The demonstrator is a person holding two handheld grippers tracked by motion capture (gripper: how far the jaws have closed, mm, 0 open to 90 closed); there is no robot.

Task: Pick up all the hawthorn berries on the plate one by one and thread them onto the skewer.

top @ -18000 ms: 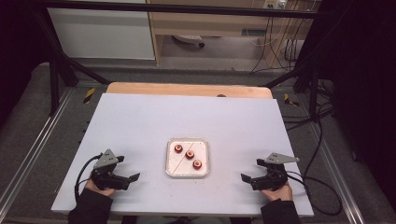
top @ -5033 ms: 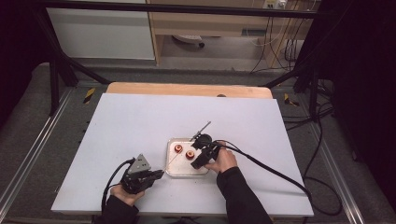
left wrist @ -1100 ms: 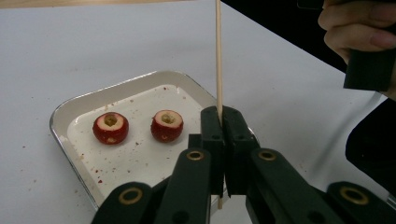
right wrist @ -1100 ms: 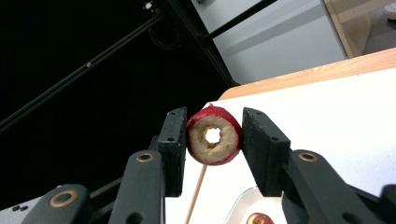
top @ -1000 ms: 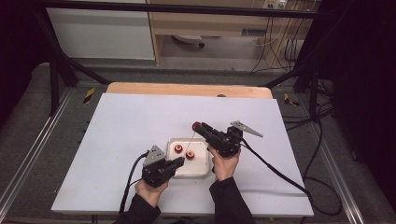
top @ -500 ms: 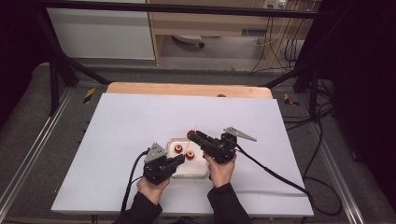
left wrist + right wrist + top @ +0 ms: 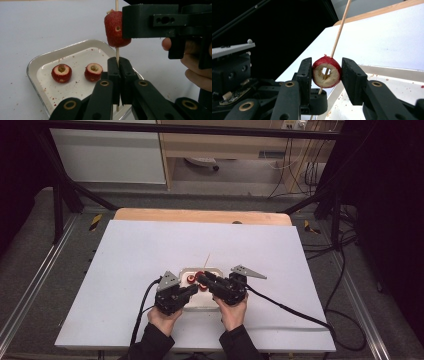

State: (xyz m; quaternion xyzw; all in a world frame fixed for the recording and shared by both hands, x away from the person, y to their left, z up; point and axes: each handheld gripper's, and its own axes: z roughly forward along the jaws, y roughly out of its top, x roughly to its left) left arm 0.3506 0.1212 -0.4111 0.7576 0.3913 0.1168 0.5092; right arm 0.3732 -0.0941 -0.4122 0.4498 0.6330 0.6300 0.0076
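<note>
My left gripper [image 7: 119, 75] is clamped tight on the wooden skewer [image 7: 116, 53]; jaws fully together with just the stick between them, stick upright in the left gripper view. My right gripper [image 7: 325, 75] is closed around a cored red fruit [image 7: 326, 72]; both jaws press its sides, hollow core facing the camera. The skewer [image 7: 339, 31] runs through that core and comes out the top, slanting up and away in the right gripper view. From the left gripper view the same fruit [image 7: 113, 28] sits on the stick above my left jaws, with a short bare stretch of stick between fruit and jaws.

High view: both grippers meet over the near half of the table [image 7: 150, 250], left [image 7: 187, 292] and right [image 7: 202, 279] nearly touching, directly above the small white tray [image 7: 216, 271]. Skewer tip [image 7: 207, 258] pokes out toward the far side.

Tray [image 7: 35, 65] has two more cored red fruits lying side by side, apart from each other, holes up: one to the left [image 7: 61, 73], one just beside my left jaws [image 7: 93, 71]. Red crumbs are scattered on the tray floor and on the table next to it.
</note>
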